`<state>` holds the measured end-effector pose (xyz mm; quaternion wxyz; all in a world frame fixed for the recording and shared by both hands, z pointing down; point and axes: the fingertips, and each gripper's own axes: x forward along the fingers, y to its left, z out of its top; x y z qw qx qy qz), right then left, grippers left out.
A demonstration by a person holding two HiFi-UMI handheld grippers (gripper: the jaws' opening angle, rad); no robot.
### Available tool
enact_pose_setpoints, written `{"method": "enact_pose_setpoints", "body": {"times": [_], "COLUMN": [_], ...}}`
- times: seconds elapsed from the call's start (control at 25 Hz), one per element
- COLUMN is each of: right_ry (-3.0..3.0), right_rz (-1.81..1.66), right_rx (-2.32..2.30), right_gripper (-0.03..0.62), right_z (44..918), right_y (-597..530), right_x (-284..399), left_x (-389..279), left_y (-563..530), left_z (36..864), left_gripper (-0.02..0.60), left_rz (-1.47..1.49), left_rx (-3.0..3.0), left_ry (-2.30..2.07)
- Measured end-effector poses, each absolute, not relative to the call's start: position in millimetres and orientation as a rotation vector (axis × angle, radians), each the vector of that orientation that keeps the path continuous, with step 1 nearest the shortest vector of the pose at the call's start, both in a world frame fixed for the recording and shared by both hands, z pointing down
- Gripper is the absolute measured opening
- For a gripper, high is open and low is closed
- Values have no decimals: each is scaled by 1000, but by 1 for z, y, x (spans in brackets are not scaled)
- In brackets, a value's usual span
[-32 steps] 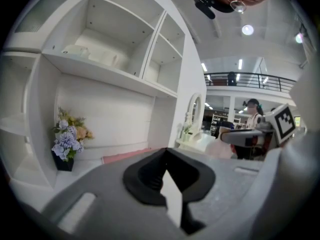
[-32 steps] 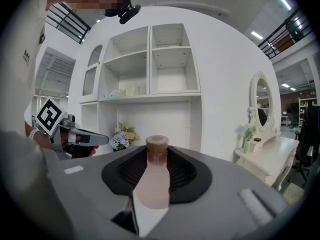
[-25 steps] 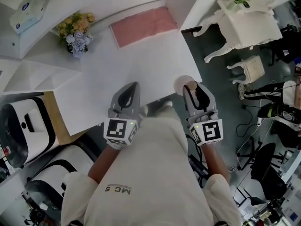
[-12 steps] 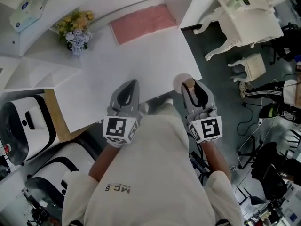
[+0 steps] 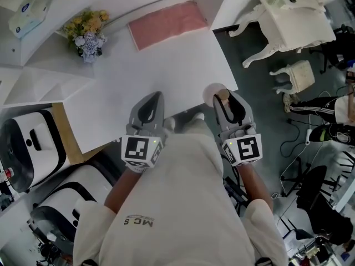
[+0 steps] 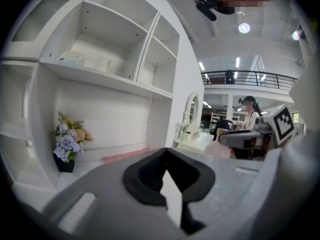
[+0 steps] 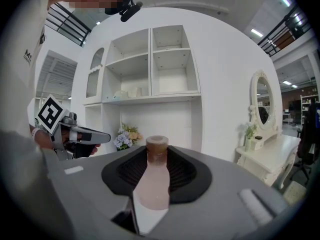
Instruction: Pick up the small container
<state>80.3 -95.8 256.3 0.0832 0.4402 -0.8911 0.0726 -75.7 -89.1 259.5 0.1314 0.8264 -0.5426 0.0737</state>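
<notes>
The small container (image 7: 152,184) is a pale pink bottle with a brown cap (image 7: 156,145). It stands upright between the jaws of my right gripper (image 7: 156,155), which is shut on its body. In the head view the container (image 5: 221,96) shows at the right gripper (image 5: 227,102), over the front right corner of the white table (image 5: 166,65). My left gripper (image 5: 155,101) hovers over the table's front edge, level with the right one. In the left gripper view its jaws (image 6: 166,154) meet at the tips with nothing between them.
On the table lie a pink cloth (image 5: 166,25) at the back and a flower bunch (image 5: 86,32) at the back left. A white shelf unit (image 7: 150,64) stands behind. White ornate furniture (image 5: 288,26) is on the floor to the right, and white appliances (image 5: 28,148) are on the left.
The head view has shifted slightly. The right gripper stays shut on the bottle, and neither gripper has visibly moved relative to the other.
</notes>
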Motion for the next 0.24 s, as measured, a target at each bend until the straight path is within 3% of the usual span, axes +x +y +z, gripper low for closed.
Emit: {"method": "enact_pose_setpoints", "body": {"times": [0.24], "right_ry": [-2650], "right_rz": [221], "right_rx": [1323], "right_gripper": [123], "right_z": [259], "right_y": [-98], "right_x": [84], "left_x": [-72], "left_y": [-89], "left_z": [260], "left_gripper": [0], "left_rz": [228], "left_rx": [2401], "left_ry": [-1569]}}
